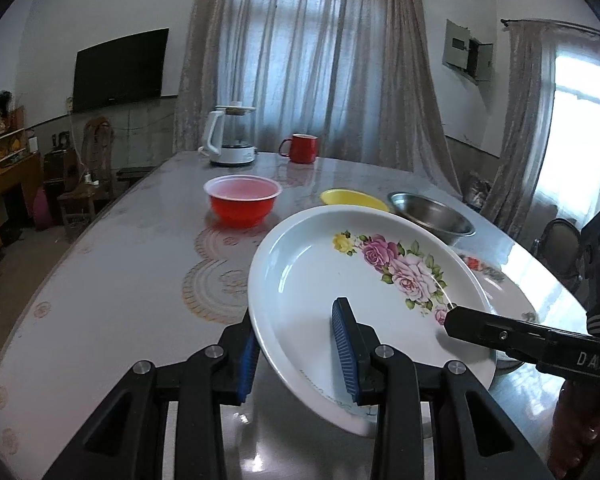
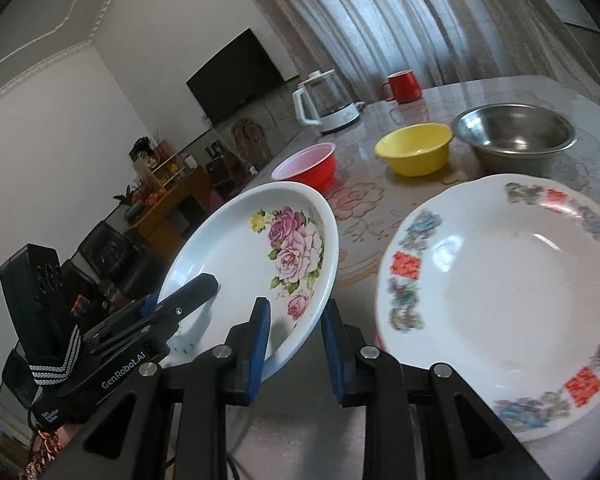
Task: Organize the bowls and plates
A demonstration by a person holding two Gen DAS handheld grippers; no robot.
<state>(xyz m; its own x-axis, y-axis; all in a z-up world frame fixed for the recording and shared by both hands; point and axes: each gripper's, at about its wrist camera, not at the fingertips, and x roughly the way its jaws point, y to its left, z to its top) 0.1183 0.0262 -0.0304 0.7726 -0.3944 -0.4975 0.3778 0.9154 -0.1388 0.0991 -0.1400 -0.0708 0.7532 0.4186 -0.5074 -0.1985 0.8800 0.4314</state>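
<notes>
1. Patterned surface (image 1: 120,280) with curtains (image 1: 300,60) behind carries the dishes.
2. Rose plate (image 1: 364,292) is tilted and raised off the surface, gripped at its near rim by both tools.
3. Left hand-held gripper (image 1: 300,364) clamps the plate's near-left rim between blue pads; right hand-held gripper (image 2: 296,348) clamps the near-right rim.
4. Patterned plate (image 2: 500,300) lies flat just right of it.
5. Farther off sit a red bowl (image 1: 242,200), yellow bowl (image 2: 414,150) and steel bowl (image 2: 516,134).
6. Kettle (image 1: 230,136) and red mug (image 1: 300,148) stand at the far edge.
</notes>
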